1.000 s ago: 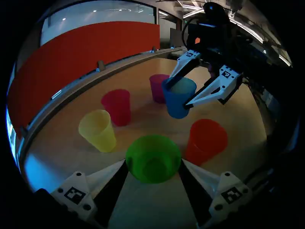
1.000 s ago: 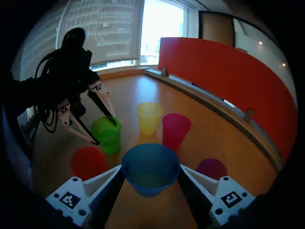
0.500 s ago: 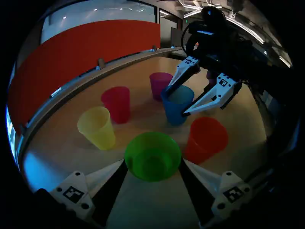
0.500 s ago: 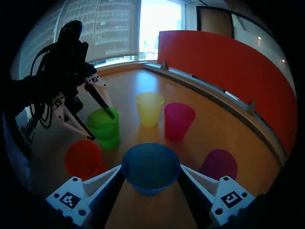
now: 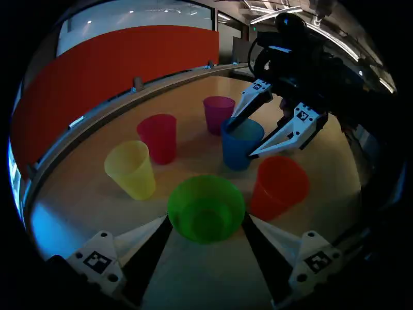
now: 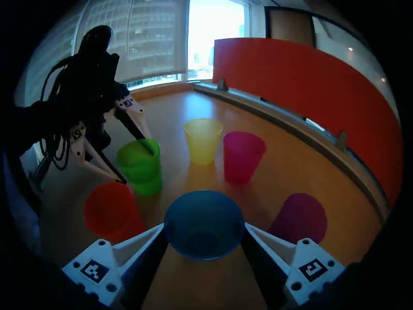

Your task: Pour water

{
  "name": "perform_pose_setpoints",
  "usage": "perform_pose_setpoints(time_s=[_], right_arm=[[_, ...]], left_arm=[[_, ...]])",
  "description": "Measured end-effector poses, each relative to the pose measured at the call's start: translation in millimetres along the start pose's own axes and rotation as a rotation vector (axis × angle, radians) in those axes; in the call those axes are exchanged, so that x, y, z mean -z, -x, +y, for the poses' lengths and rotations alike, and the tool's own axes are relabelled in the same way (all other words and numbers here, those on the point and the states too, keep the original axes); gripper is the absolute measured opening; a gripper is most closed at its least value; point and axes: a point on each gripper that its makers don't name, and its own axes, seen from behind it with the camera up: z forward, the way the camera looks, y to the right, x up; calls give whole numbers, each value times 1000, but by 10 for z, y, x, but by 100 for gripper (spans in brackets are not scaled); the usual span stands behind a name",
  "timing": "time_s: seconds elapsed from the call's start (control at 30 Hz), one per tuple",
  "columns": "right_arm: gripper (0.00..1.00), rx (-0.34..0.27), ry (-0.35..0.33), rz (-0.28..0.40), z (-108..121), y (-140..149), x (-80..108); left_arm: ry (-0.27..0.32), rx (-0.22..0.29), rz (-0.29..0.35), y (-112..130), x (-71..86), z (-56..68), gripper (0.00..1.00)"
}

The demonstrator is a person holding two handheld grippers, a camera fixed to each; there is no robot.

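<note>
Holding green cup [image 5: 206, 209] — blue cup [image 6: 204, 225] — seemingly empty.

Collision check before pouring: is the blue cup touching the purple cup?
Apart. In the right gripper view, a strip of table separates the blue cup from the purple cup.

A wooden tabletop [image 5: 82, 206] is bounded along one edge by a raised rail [image 5: 155, 85], behind which a long red partition [image 5: 103, 67] is set. In the right gripper view, daylight is admitted through tall windows [image 6: 214, 31], partly covered by blinds [image 6: 149, 41]. Ceiling light strips [image 5: 268, 11] are seen in the left gripper view.
</note>
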Motion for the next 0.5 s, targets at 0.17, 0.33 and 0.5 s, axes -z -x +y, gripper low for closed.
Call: perform_pose_setpoints(time_s=[0.17, 0.33, 0.5], right_arm=[[95, -7, 4, -18, -8, 59, 11], [97, -11, 10, -31, -14, 124, 54], [97, -13, 25, -40, -11, 200, 141]], left_arm=[[1, 7, -3, 10, 11, 13, 96], [-8, 12, -11, 49, 34, -6, 96], [-21, 13, -15, 99, 85, -15, 96]])
